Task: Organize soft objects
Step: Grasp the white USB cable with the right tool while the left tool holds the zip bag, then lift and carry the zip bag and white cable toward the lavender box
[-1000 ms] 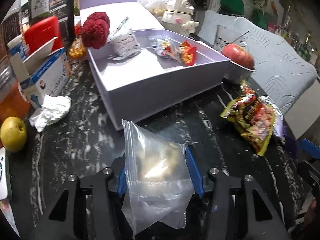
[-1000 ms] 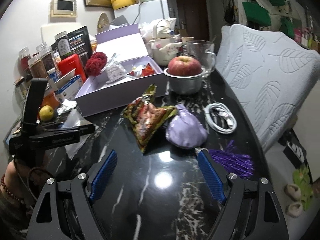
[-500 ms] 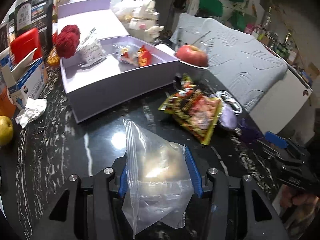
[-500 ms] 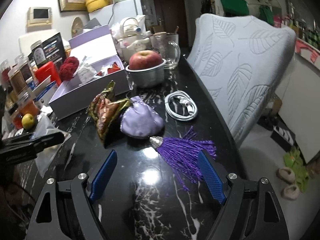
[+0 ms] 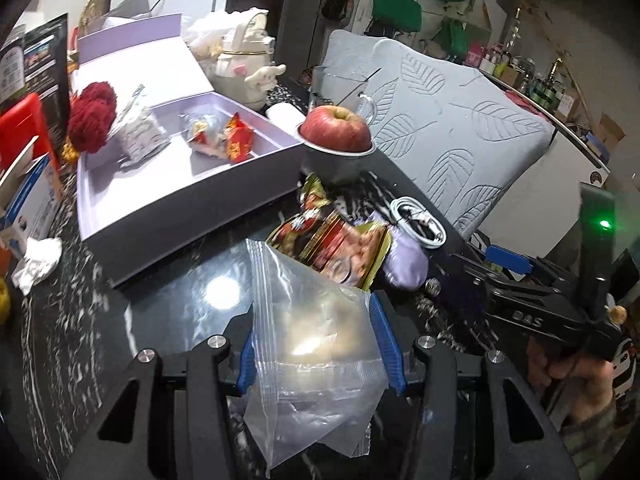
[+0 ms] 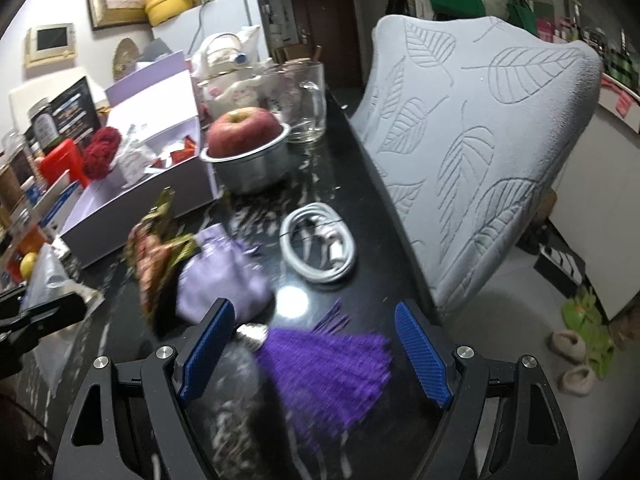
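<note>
A: What do the left gripper (image 5: 316, 344) fingers (image 5: 385, 344) have?
B: They are clamped on a clear zip bag (image 5: 310, 352) with something pale inside, held above the black marble bench (image 5: 72, 320).
A: And the right gripper (image 6: 316, 354)?
B: Its blue fingers (image 6: 423, 354) stand wide apart, gripping nothing, with the purple tassel (image 6: 332, 368) on the bench between them.
A: Further out?
B: At eleven o'clock of the tassel lies a lilac pouch (image 6: 224, 268), a snack packet (image 6: 154, 254) touching it at nine. A coiled white cable (image 6: 320, 248) sits at twelve. Beyond, at eleven, the open lilac box (image 5: 180, 200) holds red yarn (image 5: 94, 116) and wrapped snacks (image 5: 220, 136).
</note>
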`<state>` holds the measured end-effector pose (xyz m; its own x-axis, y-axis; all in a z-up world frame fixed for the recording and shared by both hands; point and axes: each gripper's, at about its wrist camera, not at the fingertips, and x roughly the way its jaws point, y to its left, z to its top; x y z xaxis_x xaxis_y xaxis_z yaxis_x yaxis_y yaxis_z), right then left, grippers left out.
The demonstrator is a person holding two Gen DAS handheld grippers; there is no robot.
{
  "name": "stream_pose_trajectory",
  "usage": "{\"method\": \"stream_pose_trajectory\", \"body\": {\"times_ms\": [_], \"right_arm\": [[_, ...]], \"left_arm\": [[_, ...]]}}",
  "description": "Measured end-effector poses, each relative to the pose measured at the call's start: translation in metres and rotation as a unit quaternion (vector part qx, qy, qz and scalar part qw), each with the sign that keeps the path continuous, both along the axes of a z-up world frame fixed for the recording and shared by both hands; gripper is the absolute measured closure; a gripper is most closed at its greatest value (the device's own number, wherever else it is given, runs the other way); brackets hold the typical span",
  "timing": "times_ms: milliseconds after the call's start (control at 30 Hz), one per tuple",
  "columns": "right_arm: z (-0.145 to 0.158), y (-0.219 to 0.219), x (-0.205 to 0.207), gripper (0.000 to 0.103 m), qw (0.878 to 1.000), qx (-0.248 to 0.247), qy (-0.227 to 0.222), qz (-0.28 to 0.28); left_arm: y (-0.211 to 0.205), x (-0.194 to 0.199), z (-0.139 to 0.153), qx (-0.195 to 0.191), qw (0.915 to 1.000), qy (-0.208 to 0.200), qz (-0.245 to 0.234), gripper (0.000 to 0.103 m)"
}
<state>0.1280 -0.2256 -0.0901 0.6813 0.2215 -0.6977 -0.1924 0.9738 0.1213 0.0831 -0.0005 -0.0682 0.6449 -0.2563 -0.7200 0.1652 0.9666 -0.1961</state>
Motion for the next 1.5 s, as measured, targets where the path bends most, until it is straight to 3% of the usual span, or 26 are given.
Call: {"method": "stream_pose_trajectory", "body": {"times_ms": [467, 600, 700, 900, 1500], "right_arm": [[-0.017, 0.016, 0.071, 0.03, 0.998, -0.039, 0.038, 0.038], [-0.02, 0.027, 0.078, 0.035, 0.995, -0.075, 0.034, 0.049], [-0.019, 0.036, 0.074, 0.051, 0.994, -0.084, 0.028, 0.07], [-0.018, 0.036, 0.065, 0.052, 0.995, -0.08, 0.025, 0.059], [0.03, 0.049, -0.016, 0.052, 0.995, -0.067, -0.034, 0.066]], "left_arm": [[-0.011, 0.041, -0.002, -0.008, 0.9999, -0.004, -0.008, 0.054], [-0.008, 0.045, -0.003, -0.009, 0.9999, -0.003, -0.004, 0.054], [-0.006, 0.046, -0.004, -0.013, 0.9999, -0.001, -0.001, 0.054], [0.0, 0.04, -0.001, -0.015, 0.9999, -0.001, 0.007, 0.054], [0.01, -0.033, 0.03, -0.017, 0.9987, -0.046, 0.014, 0.054]]}}
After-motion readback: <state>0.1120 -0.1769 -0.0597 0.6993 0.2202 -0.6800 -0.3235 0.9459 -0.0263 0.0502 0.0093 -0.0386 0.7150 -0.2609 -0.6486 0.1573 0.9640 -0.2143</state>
